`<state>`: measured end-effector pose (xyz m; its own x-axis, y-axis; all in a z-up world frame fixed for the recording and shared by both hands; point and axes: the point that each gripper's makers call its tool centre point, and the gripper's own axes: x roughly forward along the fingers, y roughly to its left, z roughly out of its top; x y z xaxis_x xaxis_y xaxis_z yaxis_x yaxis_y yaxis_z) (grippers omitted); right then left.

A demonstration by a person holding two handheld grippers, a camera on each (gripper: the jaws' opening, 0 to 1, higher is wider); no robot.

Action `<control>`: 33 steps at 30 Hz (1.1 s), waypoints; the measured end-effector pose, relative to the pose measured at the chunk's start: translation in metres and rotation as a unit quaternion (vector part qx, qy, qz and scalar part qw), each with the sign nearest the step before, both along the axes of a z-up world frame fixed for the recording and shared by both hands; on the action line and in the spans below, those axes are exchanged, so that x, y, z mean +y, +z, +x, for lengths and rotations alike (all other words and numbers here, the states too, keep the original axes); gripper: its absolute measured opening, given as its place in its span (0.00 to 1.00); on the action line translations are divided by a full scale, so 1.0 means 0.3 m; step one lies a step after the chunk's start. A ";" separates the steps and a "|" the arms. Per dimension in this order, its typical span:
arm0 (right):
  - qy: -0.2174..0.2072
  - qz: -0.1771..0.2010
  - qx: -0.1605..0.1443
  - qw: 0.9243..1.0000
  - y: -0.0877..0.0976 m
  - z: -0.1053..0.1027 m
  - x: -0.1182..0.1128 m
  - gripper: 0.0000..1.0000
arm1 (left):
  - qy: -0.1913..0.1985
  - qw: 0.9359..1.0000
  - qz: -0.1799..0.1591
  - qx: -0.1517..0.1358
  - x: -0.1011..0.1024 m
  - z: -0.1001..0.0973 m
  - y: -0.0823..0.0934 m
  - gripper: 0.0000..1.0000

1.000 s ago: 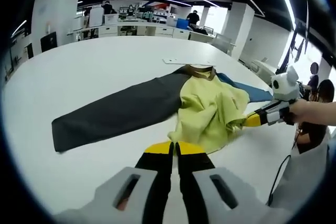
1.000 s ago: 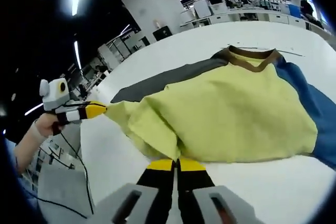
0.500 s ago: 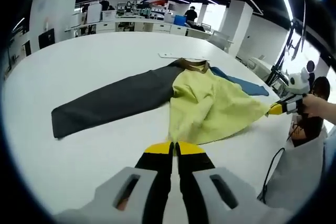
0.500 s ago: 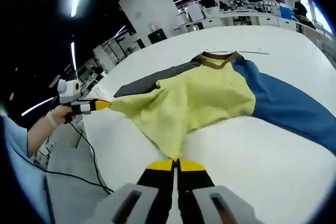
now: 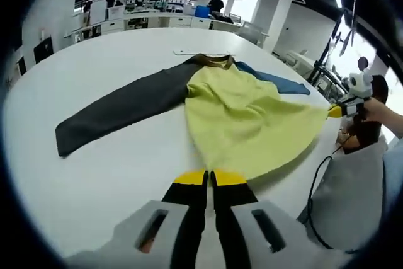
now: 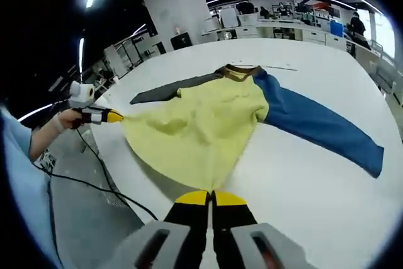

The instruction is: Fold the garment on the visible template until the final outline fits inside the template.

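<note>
Since a second ago the yellow body of the garment [image 6: 201, 127] has gone from a bunched heap to a wide, nearly flat sheet, and the two hand-held grippers have drawn apart toward the near edge of the table [image 5: 107, 61].

The left hand-held gripper [image 5: 209, 178] is pressed together on one bottom corner of the hem; seen from the right gripper view it sits at the far left [image 6: 112, 116], a hand [image 6: 63, 120] behind it, with yellow cloth running straight into its tips. The right hand-held gripper [image 6: 211, 198] is likewise pinching the other hem corner, and in the left gripper view it shows at the far right [image 5: 337, 111] with the hem pulled to a point. Holding both corners taut this way appears meant to smooth out wrinkles and square the hem before any fold.

The garment lies on the white table, brown collar [image 6: 238, 71] pointing away, grey sleeve [image 5: 119, 108] stretched to one side and blue sleeve [image 6: 318, 124] to the other. A thin pale strip [image 5: 192, 51] beyond the collar may be part of the template, though it is too small to be sure. No fold is made yet; the sleeves lie fully spread.
</note>
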<state>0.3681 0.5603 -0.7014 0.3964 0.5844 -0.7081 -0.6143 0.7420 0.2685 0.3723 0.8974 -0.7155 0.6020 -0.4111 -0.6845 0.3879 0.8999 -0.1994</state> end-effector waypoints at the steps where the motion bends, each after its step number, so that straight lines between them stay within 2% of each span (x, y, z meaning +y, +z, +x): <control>1: 0.001 -0.002 0.000 1.000 0.001 -0.009 -0.005 0.00 | -0.006 1.000 0.002 0.002 -0.008 -0.009 -0.004 0.00; 6: 0.013 -0.044 -0.010 0.999 -0.019 -0.063 -0.044 0.00 | -0.026 0.999 0.015 0.016 -0.028 -0.062 -0.030 0.00; 11: 0.008 -0.051 0.000 0.999 -0.063 -0.092 -0.071 0.00 | -0.022 0.999 0.009 0.028 -0.021 -0.097 -0.051 0.00; 15: 0.002 -0.053 0.008 0.999 -0.106 -0.090 -0.093 0.00 | -0.018 0.999 0.003 0.030 -0.029 -0.096 -0.065 0.00; 21: 0.000 -0.049 0.013 0.999 -0.098 -0.087 -0.091 0.00 | -0.011 0.999 0.002 0.031 -0.045 -0.081 -0.079 0.00; 23: -0.001 -0.047 0.014 0.999 -0.097 -0.084 -0.092 0.00 | -0.014 0.999 0.005 0.035 -0.054 -0.083 -0.093 0.06; 25: -0.001 -0.046 0.015 0.999 -0.095 -0.085 -0.090 0.00 | -0.016 0.999 0.008 0.043 -0.063 -0.088 -0.109 0.19; 26: -0.001 -0.046 0.015 0.999 -0.095 -0.086 -0.091 0.00 | -0.020 0.999 0.012 0.043 -0.069 -0.091 -0.115 0.22; 28: -0.002 -0.046 0.016 0.999 -0.095 -0.086 -0.093 0.00 | -0.025 0.999 0.019 0.043 -0.080 -0.095 -0.126 0.20; 31: -0.001 -0.046 0.016 0.999 -0.093 -0.087 -0.093 0.00 | -0.017 0.999 0.005 0.048 -0.088 -0.087 -0.142 0.20; 33: -0.001 -0.046 0.016 0.999 -0.094 -0.088 -0.094 0.00 | -0.016 0.999 0.008 0.052 -0.092 -0.087 -0.150 0.20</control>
<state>0.3416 0.5321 -0.7295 0.3734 0.5158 -0.7711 -0.6046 0.7657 0.2194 0.3463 0.8698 -0.7605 0.5147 -0.4176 -0.7488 0.3937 0.8909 -0.2263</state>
